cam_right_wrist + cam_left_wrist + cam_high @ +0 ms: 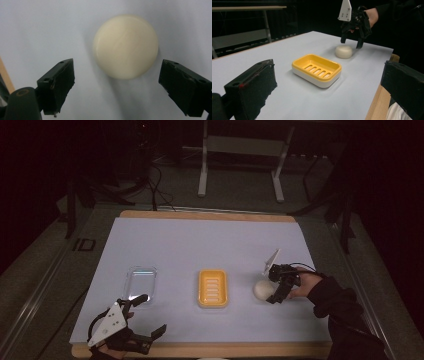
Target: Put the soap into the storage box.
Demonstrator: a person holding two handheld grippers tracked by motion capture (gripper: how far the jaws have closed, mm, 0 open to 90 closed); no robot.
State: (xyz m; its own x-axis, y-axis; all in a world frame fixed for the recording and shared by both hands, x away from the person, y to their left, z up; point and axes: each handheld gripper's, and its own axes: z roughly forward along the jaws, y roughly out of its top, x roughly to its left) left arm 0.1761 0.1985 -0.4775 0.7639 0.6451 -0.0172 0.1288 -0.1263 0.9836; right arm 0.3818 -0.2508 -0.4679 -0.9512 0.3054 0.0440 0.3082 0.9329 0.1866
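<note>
From the high view, a round bar of soap (262, 290) lies on the pale surface (200, 245) to the right of a yellow soap dish (213, 288), with a clear lid (140, 282) further left. The right gripper (278, 290) sits just beside the soap, while the left gripper (145, 315) rests near the front edge, its jaws spread and empty. In the left gripper view, the dish (317, 70) is empty and the soap (343, 51) sits beyond it, the right gripper (351, 43) poised above it, seemingly not touching. In the right gripper view, the soap (125, 46) lies ahead of the wide-apart jaws, not yet gripped. The pickup looks barely begun; grasping the soap and probably placing it in the dish remain.
</note>
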